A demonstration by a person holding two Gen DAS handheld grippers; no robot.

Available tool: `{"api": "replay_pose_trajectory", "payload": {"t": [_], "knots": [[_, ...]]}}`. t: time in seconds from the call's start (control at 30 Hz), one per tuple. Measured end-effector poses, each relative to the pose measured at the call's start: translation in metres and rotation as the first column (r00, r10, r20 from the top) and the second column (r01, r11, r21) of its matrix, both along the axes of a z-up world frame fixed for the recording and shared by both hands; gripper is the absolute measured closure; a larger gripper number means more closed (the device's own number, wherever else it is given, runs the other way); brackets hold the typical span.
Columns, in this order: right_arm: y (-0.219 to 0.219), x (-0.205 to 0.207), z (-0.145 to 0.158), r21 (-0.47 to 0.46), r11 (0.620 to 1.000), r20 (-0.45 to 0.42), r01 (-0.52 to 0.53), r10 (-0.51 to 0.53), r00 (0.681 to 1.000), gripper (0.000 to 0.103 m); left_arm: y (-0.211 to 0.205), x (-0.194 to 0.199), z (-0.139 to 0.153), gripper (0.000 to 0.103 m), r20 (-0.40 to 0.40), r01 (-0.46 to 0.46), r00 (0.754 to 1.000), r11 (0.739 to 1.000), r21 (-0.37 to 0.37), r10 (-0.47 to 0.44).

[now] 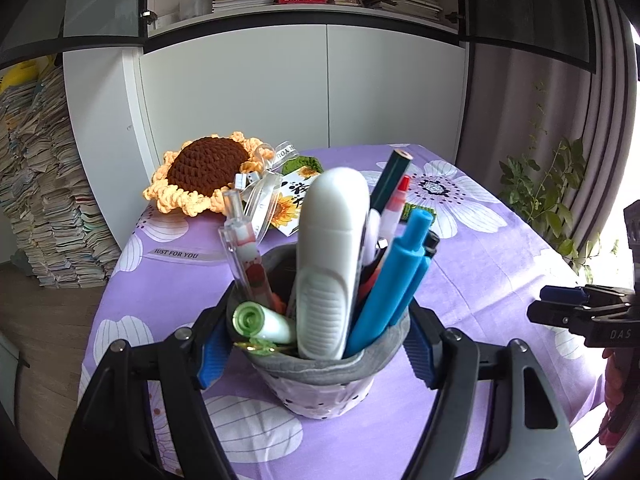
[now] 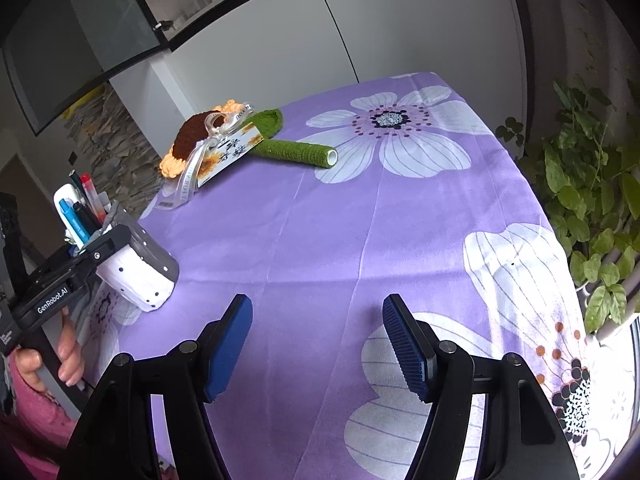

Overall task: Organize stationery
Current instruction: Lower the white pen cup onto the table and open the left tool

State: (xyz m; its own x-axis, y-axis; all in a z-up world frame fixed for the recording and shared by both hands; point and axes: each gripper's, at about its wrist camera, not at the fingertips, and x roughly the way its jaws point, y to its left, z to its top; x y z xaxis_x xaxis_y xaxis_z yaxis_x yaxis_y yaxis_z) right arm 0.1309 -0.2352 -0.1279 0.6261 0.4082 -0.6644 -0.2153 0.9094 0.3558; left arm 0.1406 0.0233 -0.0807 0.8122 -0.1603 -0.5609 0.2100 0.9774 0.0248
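A soft grey-and-white dotted pen pot (image 1: 320,384) stands on the purple flowered tablecloth (image 1: 500,264). It holds a white correction-tape case (image 1: 332,256), blue pens (image 1: 400,280), a green-capped tube (image 1: 260,322), a clear pen and a dark pencil. My left gripper (image 1: 318,340) is shut on the pot's rim, blue pads on either side. In the right wrist view the pot (image 2: 140,272) is at the left, tilted, in the left gripper (image 2: 96,258). My right gripper (image 2: 318,344) is open and empty above the cloth.
A crocheted sunflower (image 2: 192,140) with a green stem (image 2: 292,150), ribbon and card lies at the table's far left. A leafy plant (image 2: 592,208) stands past the right edge. White cabinets (image 1: 304,88) and stacked books (image 1: 44,200) are behind.
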Motion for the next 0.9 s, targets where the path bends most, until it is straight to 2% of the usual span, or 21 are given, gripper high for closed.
{"api": "replay_pose_trajectory", "payload": {"t": [0.23,0.57,0.9], "knots": [[-0.01,-0.001,-0.002,0.011,1.0,-0.007,0.02,-0.02,1.0,0.034,-0.022,0.016,0.006,0.032,0.011,0.052,0.999,0.999,-0.003,-0.052],[-0.022,0.001,0.001,0.011,0.999,-0.002,0.043,-0.043,0.999,0.034,-0.055,0.061,0.016,0.032,0.037,0.096,0.995,0.995,0.005,-0.096],[-0.027,0.005,0.0,0.016,0.999,-0.001,0.048,-0.048,0.999,0.034,-0.071,0.084,0.001,0.032,-0.002,0.1,0.995,0.995,0.017,-0.1]]}}
